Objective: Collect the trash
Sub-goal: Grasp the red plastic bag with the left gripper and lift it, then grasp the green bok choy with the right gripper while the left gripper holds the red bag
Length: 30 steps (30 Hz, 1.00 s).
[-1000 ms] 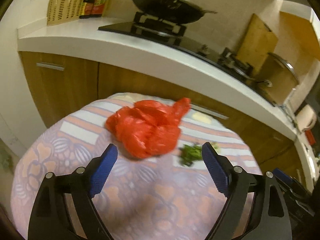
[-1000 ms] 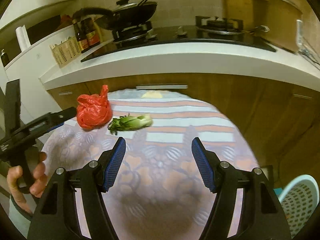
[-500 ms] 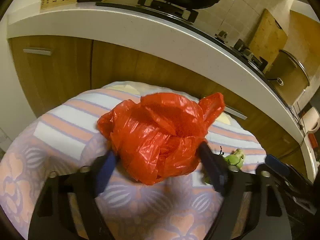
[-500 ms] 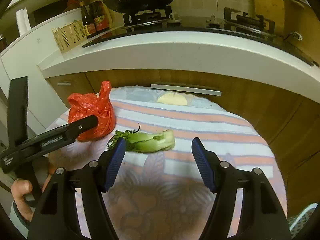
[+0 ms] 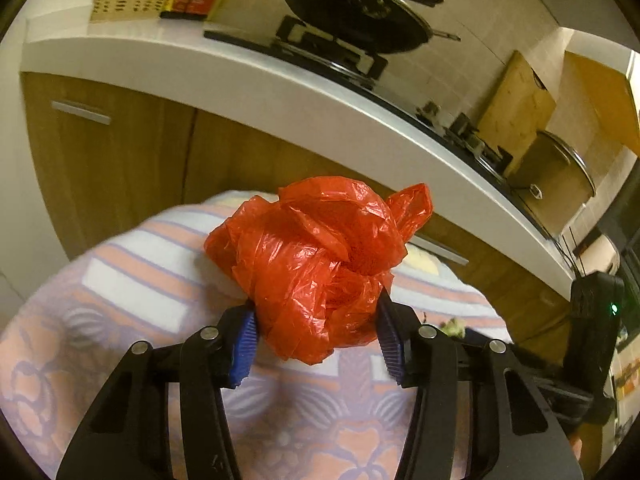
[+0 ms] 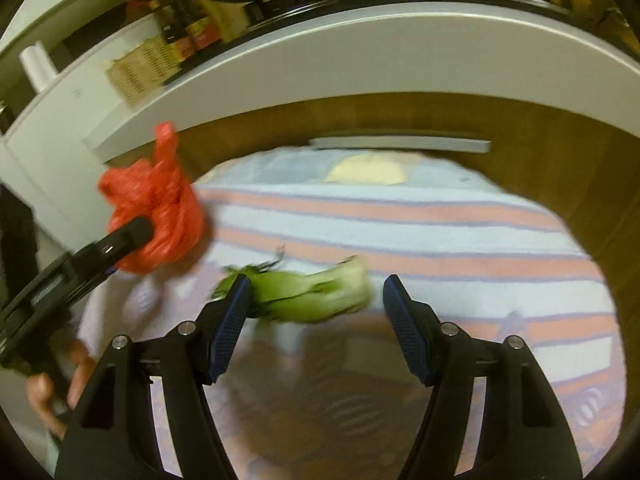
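Observation:
A crumpled red plastic bag [image 5: 320, 264] is pinched between the blue pads of my left gripper [image 5: 316, 332], held just above the patterned tablecloth [image 5: 120, 280]. The bag also shows in the right wrist view [image 6: 156, 208], with the left gripper's finger across it. A green bok choy piece [image 6: 308, 292] lies on the cloth [image 6: 440, 232] between the open fingers of my right gripper [image 6: 316, 312]. The left pad touches its leafy end. A pale yellow scrap [image 6: 368, 170] lies at the table's far edge.
A white kitchen counter [image 5: 280, 92] with wooden cabinets [image 5: 120, 140] runs right behind the round table. A wok on the stove [image 5: 352, 12], a metal pot [image 5: 556, 172] and bottles stand on it. The right gripper's body [image 5: 592, 320] shows at the right of the left wrist view.
My left gripper advanced onto the red bag and closed on it, lifting it slightly. My right gripper moved forward until the bok choy came between its open fingers.

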### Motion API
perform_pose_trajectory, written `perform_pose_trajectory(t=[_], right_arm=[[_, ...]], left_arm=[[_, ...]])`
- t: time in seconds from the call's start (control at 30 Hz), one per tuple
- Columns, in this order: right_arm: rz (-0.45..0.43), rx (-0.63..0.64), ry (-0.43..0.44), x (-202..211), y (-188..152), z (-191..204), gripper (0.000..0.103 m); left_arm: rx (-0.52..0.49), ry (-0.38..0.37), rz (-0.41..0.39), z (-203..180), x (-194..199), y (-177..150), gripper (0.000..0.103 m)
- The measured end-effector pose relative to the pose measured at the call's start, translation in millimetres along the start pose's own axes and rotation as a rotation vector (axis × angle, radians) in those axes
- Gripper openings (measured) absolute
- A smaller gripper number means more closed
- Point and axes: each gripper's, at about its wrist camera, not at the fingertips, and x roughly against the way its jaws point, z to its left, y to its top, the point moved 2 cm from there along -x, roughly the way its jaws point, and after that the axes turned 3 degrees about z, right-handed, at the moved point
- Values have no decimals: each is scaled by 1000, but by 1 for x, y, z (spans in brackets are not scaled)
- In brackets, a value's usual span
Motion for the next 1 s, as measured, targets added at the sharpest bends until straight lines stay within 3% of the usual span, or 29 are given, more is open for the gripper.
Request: perform_pose_trajectory(t=[0.13,0.33,0.47,0.6,0.9,1.0], right_arm=[[20,89,-44,4,-12,20,66],[48,190,74,34,-46,56,66],[-12,220,-12,46,-52,59,66],[-4,241,-78,32,-44,57,66],[79,289,-3,-5,-54,81,66],[64,341,-48,-5,-62,91,64]], left_arm=[[4,22,-11,3,3,1,49],[27,11,-25,8,8,5,49],[22,0,-30,7,10,4,49],[19,-5,-28,5,10,3,49],[29,-9,-30,8,10,4,49],[26,-14,-29,7,10,4,49]])
